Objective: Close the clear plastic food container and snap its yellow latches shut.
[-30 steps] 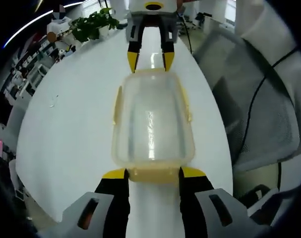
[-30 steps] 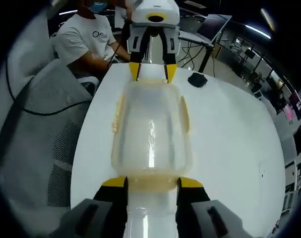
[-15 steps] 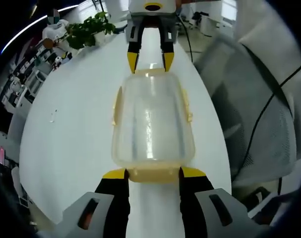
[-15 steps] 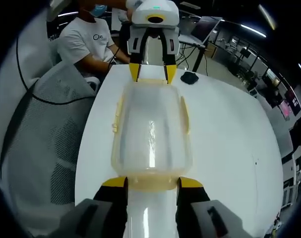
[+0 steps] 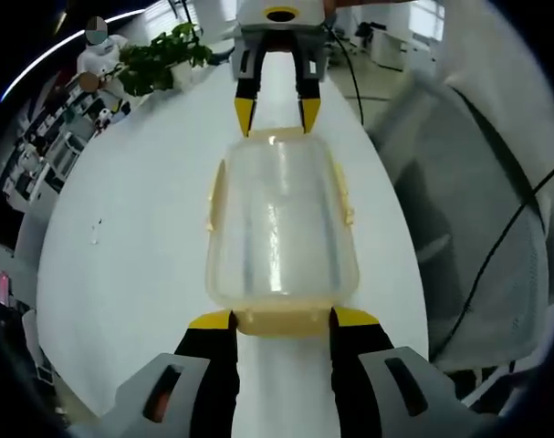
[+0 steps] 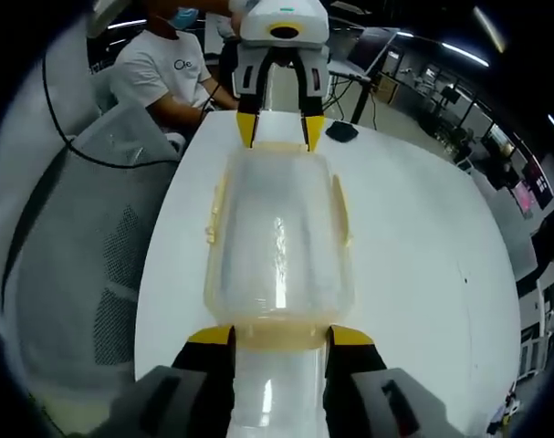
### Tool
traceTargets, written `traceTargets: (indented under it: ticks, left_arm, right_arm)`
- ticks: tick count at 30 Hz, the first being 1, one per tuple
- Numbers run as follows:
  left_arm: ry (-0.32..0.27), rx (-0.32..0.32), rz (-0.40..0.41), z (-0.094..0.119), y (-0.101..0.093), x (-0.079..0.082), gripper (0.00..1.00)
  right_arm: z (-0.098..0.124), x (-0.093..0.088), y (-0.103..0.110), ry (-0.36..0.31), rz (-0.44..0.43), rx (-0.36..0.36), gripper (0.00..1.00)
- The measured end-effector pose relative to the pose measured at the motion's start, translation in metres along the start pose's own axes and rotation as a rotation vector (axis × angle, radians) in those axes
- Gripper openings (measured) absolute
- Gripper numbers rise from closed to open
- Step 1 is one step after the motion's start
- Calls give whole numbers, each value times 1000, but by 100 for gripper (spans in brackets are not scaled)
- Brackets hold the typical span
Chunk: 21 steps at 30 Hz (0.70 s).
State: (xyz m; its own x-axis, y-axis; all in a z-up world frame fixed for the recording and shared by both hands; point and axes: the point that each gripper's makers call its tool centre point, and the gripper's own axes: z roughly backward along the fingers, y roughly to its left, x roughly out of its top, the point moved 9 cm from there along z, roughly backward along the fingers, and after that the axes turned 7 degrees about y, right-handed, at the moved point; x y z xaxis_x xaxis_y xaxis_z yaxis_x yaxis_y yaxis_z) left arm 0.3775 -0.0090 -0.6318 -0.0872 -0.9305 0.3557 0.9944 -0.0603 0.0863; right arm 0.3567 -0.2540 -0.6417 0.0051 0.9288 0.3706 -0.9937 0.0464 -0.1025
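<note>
The clear plastic container (image 5: 281, 219) with its lid on lies lengthwise between my two grippers over the white table (image 5: 121, 237). My left gripper (image 5: 281, 319) is shut on the near yellow end latch (image 5: 281, 325), one jaw tip on each side of it. Opposite, my right gripper (image 5: 277, 114) holds the far end. In the right gripper view the same container (image 6: 278, 237) runs from my right gripper (image 6: 281, 336), which grips its end latch (image 6: 281, 339), up to the left gripper (image 6: 281, 130). Yellow side latches (image 5: 215, 196) (image 5: 343, 193) lie along the long sides.
A potted plant (image 5: 162, 55) stands at the table's far end. A grey mesh chair (image 5: 477, 210) is beside the table edge. A seated person in a white shirt (image 6: 162, 73) and a small black object (image 6: 340, 130) are beyond the left gripper.
The background has slid in both views, so the cameras moved. The container keeps the same place between both pairs of jaws.
</note>
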Motion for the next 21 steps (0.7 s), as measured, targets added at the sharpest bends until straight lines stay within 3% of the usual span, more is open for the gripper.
traceTargets:
  ticks: [21]
  left_arm:
    - [-2, -20, -7, -26, 5, 46, 36]
  right_arm:
    - [15, -50, 0, 7, -18, 12, 36]
